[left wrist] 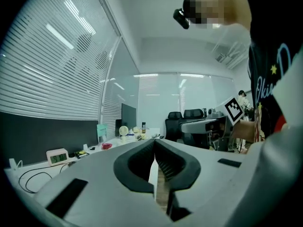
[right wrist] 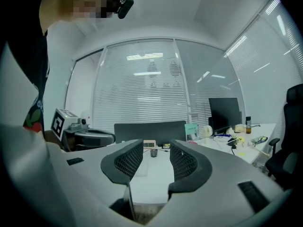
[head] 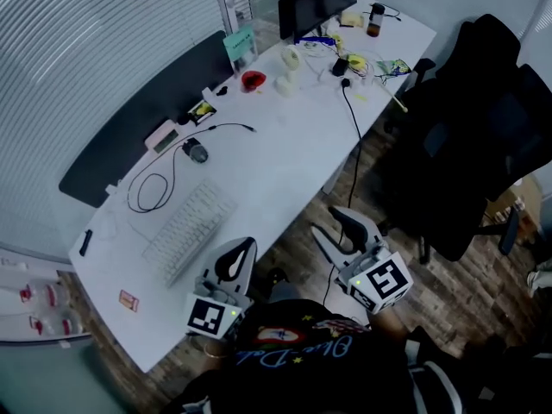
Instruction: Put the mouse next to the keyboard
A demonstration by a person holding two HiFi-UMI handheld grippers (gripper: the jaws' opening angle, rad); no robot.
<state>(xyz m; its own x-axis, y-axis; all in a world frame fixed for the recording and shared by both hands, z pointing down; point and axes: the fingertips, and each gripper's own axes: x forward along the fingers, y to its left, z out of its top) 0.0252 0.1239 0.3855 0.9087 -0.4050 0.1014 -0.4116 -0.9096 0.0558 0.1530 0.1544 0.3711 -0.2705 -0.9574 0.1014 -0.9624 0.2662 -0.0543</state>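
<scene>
One mouse (head: 197,152) lies past one keyboard (head: 190,228), well ahead of both the closed left hand-held gripper (head: 245,247) and the parted, empty right hand-held gripper (head: 333,224)

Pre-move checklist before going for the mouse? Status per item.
1. Mouse located: ok, on the desk beyond the far end of the keyboard.
2. Right gripper ready to grasp: ok, jaws apart, nothing between them.
3. Left gripper empty: ok, jaws together on nothing.
4. Grippers within reach of the mouse: not ok, both are at the desk's near edge, well apart from it.
5. Free spot beside the keyboard: ok, bare desk along its side.
</scene>
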